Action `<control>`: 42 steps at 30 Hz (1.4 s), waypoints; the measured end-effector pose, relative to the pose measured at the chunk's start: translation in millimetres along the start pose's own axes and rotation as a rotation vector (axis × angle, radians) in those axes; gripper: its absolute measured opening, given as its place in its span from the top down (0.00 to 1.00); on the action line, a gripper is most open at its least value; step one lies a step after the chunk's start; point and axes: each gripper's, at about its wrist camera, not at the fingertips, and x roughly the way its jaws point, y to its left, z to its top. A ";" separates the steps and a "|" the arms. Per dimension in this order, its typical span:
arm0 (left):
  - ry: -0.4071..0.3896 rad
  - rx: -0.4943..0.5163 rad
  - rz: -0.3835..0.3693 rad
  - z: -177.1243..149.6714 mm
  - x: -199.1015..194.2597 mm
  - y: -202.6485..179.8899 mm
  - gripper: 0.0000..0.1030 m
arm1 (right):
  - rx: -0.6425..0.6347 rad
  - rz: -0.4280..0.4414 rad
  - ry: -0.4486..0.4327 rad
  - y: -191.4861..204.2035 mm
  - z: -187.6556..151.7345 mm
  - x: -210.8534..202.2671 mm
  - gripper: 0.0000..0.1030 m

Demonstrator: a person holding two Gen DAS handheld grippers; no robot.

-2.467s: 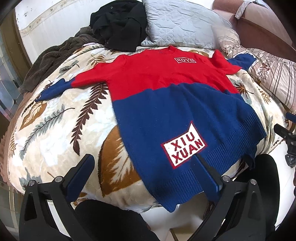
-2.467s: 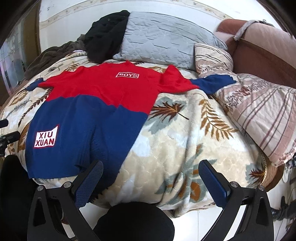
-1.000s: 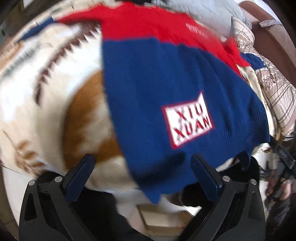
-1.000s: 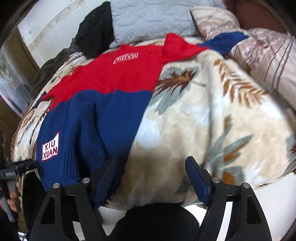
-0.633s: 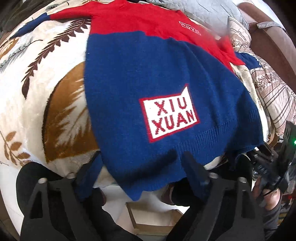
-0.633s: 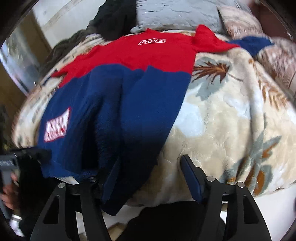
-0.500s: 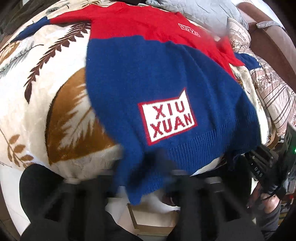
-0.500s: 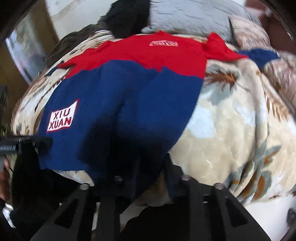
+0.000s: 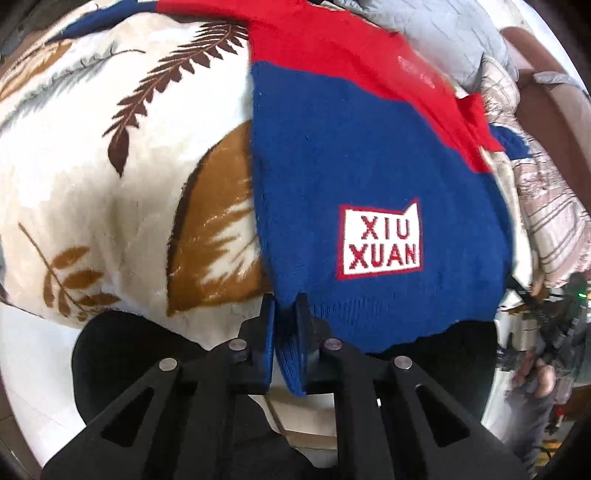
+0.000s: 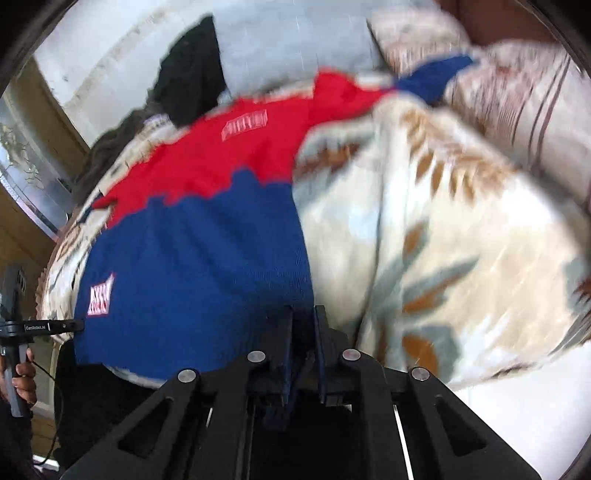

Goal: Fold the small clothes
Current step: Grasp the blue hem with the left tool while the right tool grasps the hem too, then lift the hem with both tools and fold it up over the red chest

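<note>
Fingers (image 9: 266,332) of the left gripper (image 9: 284,325) pinched shut on the sweater (image 9: 369,166) at its ribbed hem, left corner. Sweater lies flat on the leaf-print blanket (image 9: 110,166), blue lower half, red upper half, white patch (image 9: 380,240) reading XIU XUAN near the hem. Grey pillow (image 9: 443,33) beyond the collar.

Right wrist view, blurred: fingers (image 10: 286,350) of the right gripper (image 10: 303,343) clamped on the sweater (image 10: 203,240) hem at its right corner, over the bed edge. Black garment (image 10: 192,70) heaped by the far wall.
</note>
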 end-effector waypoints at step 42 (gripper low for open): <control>-0.229 0.059 0.098 158.5 44.0 -50.2 0.44 | 0.163 -0.046 -0.066 -15.4 172.1 118.7 0.92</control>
